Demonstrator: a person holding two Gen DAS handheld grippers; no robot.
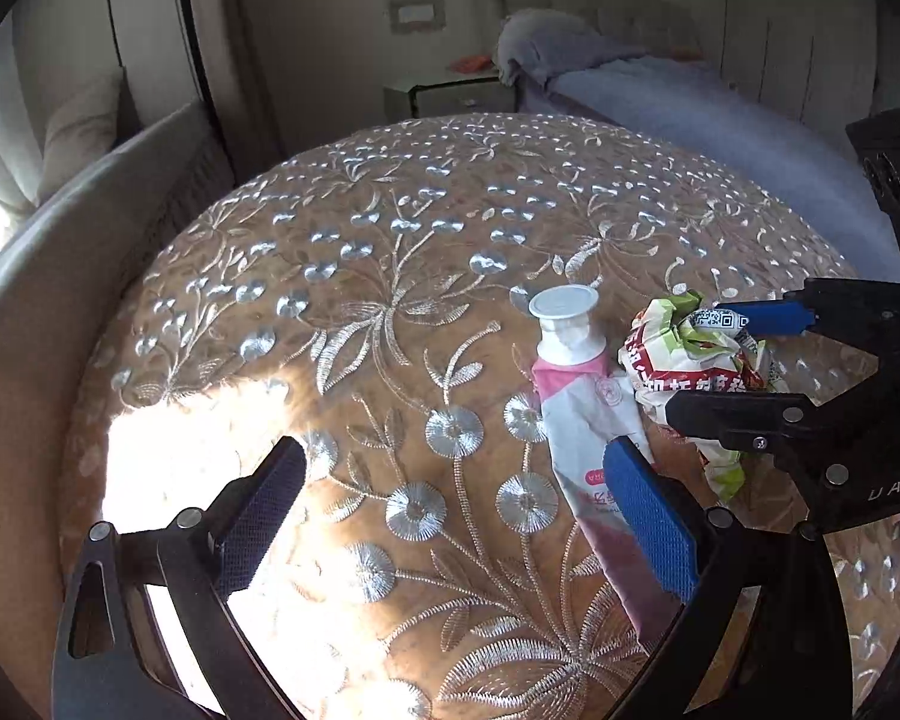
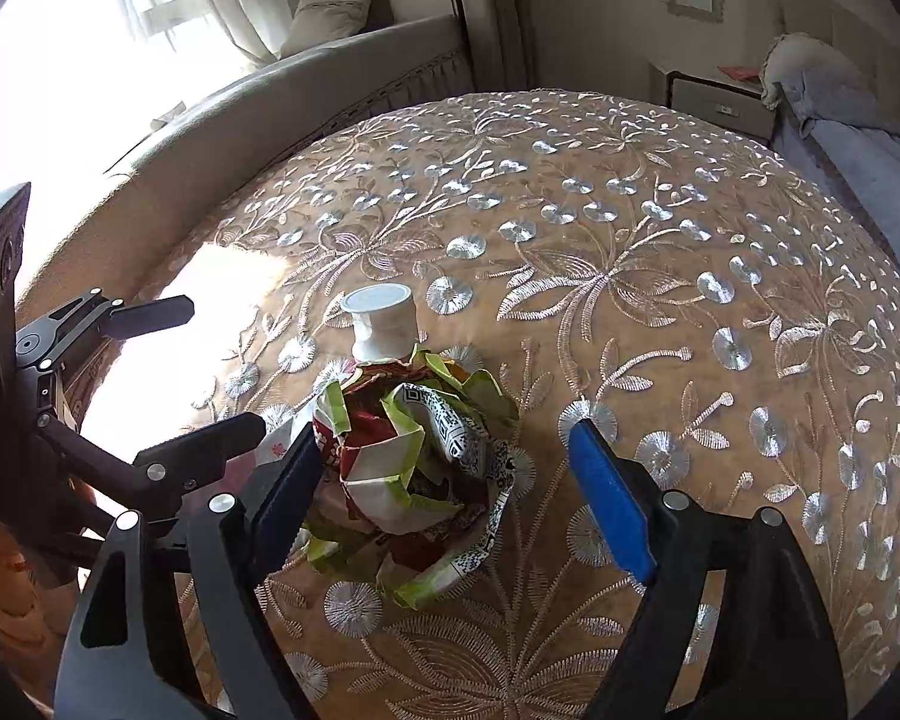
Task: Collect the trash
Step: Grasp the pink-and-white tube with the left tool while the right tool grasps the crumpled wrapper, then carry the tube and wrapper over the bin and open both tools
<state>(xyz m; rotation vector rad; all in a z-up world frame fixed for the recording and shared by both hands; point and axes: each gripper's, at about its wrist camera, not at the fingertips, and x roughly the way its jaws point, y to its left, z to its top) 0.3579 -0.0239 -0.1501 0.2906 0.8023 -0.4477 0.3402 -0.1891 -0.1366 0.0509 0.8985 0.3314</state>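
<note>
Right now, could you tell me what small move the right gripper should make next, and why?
Probably close the right gripper: its jaws stand open around the crumpled wrapper, one already against it. The tube lies beside the wrapper, outside those jaws.

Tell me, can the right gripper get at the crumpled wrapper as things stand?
Probably yes. The right gripper is open with the crumpled wrapper already between its fingers, nothing covering it. The tube lies close behind the wrapper, and the left gripper is near, so they might get nudged.
</note>
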